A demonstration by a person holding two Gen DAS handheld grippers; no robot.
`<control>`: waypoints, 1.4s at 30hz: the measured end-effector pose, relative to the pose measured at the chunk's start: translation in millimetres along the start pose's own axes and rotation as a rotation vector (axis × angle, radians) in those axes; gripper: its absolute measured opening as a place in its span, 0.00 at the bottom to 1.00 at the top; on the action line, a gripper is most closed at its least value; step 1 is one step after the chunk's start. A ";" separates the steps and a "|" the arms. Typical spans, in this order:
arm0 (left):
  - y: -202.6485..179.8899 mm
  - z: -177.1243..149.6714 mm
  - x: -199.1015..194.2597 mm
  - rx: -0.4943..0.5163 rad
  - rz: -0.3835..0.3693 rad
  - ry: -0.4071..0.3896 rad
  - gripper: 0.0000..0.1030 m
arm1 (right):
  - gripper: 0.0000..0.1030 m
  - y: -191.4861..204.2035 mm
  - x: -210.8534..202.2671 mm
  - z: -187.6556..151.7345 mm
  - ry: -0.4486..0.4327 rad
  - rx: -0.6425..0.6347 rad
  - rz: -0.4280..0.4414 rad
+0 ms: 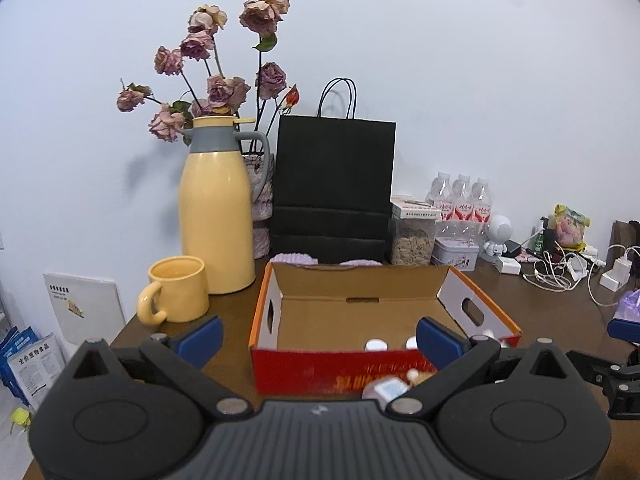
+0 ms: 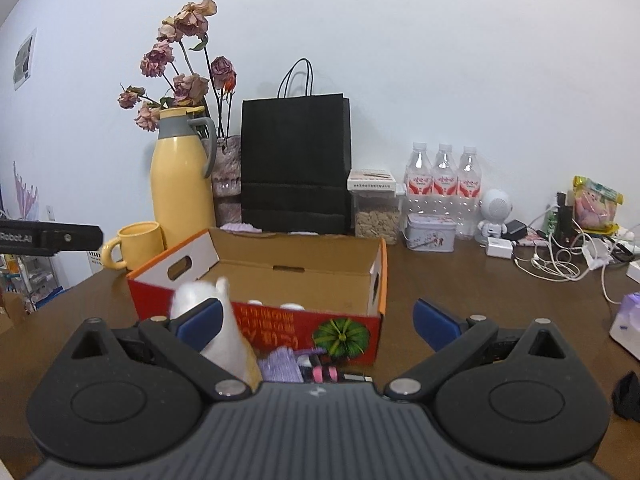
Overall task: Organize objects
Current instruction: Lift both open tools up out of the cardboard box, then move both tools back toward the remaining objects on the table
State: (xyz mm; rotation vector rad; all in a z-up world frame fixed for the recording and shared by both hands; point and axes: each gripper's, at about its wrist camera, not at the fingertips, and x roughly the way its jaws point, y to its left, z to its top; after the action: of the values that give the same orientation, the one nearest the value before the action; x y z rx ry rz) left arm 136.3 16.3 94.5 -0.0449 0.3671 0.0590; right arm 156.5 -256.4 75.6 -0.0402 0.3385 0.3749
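An open red and orange cardboard box [image 1: 264, 312] sits on the brown table; it also shows in the right wrist view [image 2: 376, 276]. Small white-capped bottles [image 1: 376, 345] stand inside it at the front. My left gripper [image 1: 318, 336] is open and empty, just in front of the box. My right gripper [image 2: 316, 320] is open, in front of the box's red wall. A white plush toy [image 2: 224, 332] stands blurred against its left finger, not clamped. Purple cloth [image 2: 280, 364] and pink-black small items [image 2: 324, 372] lie below it. A small pale box [image 1: 386, 390] lies before the left gripper.
A yellow thermos [image 1: 216, 208], yellow mug [image 1: 176, 292], dried roses [image 1: 216, 80] and black paper bag [image 1: 334, 188] stand behind the box. A seed jar [image 1: 412, 236], tin [image 1: 456, 254], water bottles [image 1: 462, 200], white robot figure [image 1: 498, 236], cables and chargers [image 1: 560, 272] fill the right.
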 end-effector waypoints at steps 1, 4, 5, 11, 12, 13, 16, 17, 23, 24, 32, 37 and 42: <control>0.4 -2.9 -3.2 -0.001 0.005 0.002 1.00 | 1.00 -0.1 -3.5 -3.4 0.001 -0.004 -0.005; 3.5 -11.0 -9.9 0.001 0.014 0.013 1.00 | 1.00 -0.2 -12.4 -12.2 0.010 -0.012 -0.009; 4.5 -13.3 -11.8 0.004 0.016 0.017 1.00 | 1.00 -0.3 -14.7 -14.7 0.014 -0.012 -0.008; 12.5 -32.2 -24.8 -0.001 0.020 0.043 1.00 | 1.00 1.5 -27.3 -30.8 0.035 -0.016 -0.005; 14.3 -36.3 -26.7 -0.005 0.022 0.048 1.00 | 1.00 1.9 -28.0 -33.1 0.039 -0.014 -0.007; 16.3 -40.7 -28.3 -0.011 0.023 0.053 1.00 | 1.00 2.2 -28.9 -36.2 0.045 -0.011 -0.007; 22.8 -53.4 -32.4 -0.027 0.021 0.069 1.00 | 1.00 3.3 -30.1 -45.1 0.064 -0.003 -0.005; 24.8 -57.7 -33.6 -0.029 0.022 0.073 1.00 | 1.00 3.9 -30.9 -48.3 0.068 -0.004 -0.005; 31.5 -83.5 -37.9 -0.031 0.009 0.116 1.00 | 1.00 9.4 -38.0 -68.0 0.100 -0.024 -0.012; 30.2 -87.5 -38.2 -0.025 0.004 0.125 1.00 | 1.00 10.0 -39.2 -71.6 0.107 -0.024 -0.011; 24.6 -120.3 -38.4 -0.010 -0.012 0.194 1.00 | 1.00 12.6 -40.2 -97.1 0.177 -0.022 -0.003; 25.3 -132.0 -32.3 -0.006 -0.008 0.223 0.90 | 1.00 18.2 -40.1 -104.2 0.195 -0.021 0.021; 24.8 -137.6 -29.1 -0.009 -0.046 0.220 0.70 | 1.00 31.3 -40.5 -101.9 0.188 -0.047 0.061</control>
State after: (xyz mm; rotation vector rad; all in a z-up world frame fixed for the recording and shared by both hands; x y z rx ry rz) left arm 58.3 32.1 -24.2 -0.0685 0.5851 0.0104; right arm 77.4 -251.8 -6.3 -0.1114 0.5175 0.4408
